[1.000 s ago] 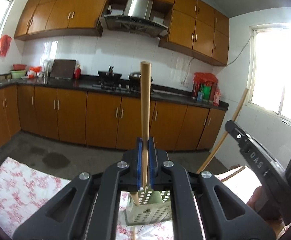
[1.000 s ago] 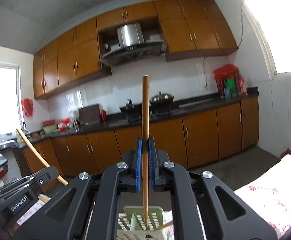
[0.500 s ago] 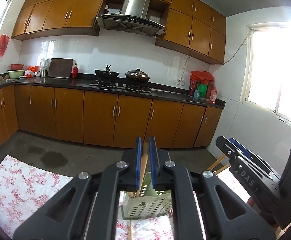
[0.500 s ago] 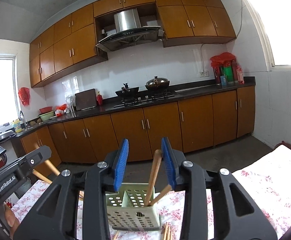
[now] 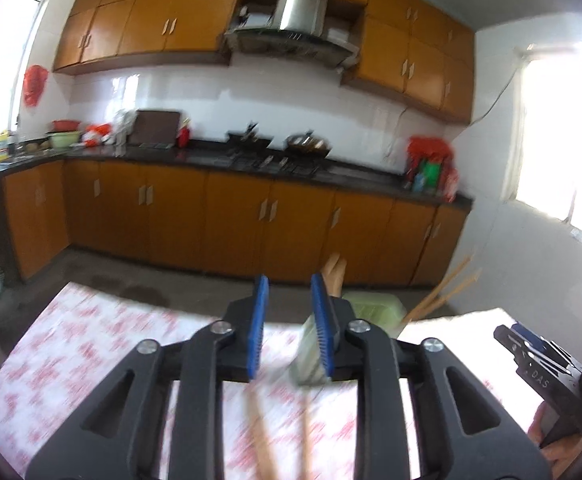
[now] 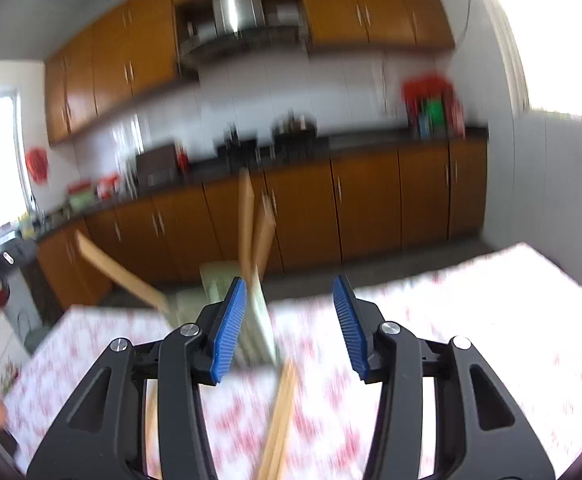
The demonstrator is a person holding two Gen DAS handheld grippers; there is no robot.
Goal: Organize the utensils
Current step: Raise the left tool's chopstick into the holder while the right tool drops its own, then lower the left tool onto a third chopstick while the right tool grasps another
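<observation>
Tongs (image 6: 289, 320) opening; chopsticks (image 6: 251, 224) upright.

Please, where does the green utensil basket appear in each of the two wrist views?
Left wrist: green utensil basket sits right of centre, partly behind the tool's right finger.
Right wrist: basket sits left of centre, behind the left finger.
Shared landmark: range hood.

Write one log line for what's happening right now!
left gripper: opening, empty | right gripper: opening, empty | holder: chopsticks standing inside | more chopsticks lying on table
</observation>
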